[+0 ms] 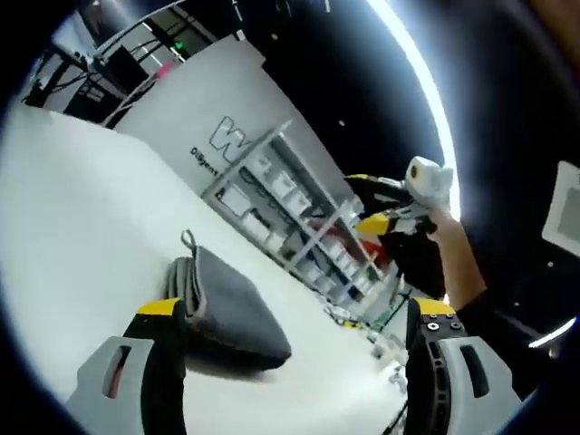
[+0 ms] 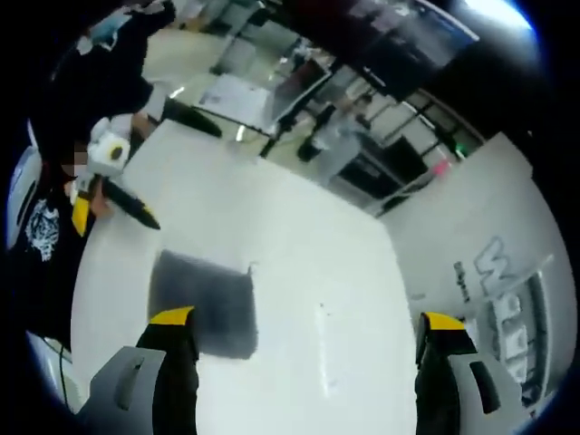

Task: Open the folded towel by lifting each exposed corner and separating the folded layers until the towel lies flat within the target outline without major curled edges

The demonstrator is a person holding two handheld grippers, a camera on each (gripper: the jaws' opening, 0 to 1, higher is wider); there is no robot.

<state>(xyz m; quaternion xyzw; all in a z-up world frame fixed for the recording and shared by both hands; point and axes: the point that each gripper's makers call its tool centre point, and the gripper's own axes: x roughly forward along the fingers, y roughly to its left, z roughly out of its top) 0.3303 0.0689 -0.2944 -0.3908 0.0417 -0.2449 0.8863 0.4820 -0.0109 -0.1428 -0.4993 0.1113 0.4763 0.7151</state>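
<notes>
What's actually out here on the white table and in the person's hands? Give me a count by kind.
Folded grey towel: 1
White table: 1
Handheld grippers: 2, the left gripper and the right gripper, both with jaws spread wide and nothing between them
Total: 4

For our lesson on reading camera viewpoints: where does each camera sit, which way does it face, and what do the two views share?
Left gripper view: rides low on the left tongs, open, facing across the white table at the folded grey towel; the right tongs and a person's hand show beyond.
Right gripper view: rides higher on the right tongs, open, looking down on the table and towel; the left tongs enter at upper left.
Shared: towel, table, and each other's tongs.
</notes>
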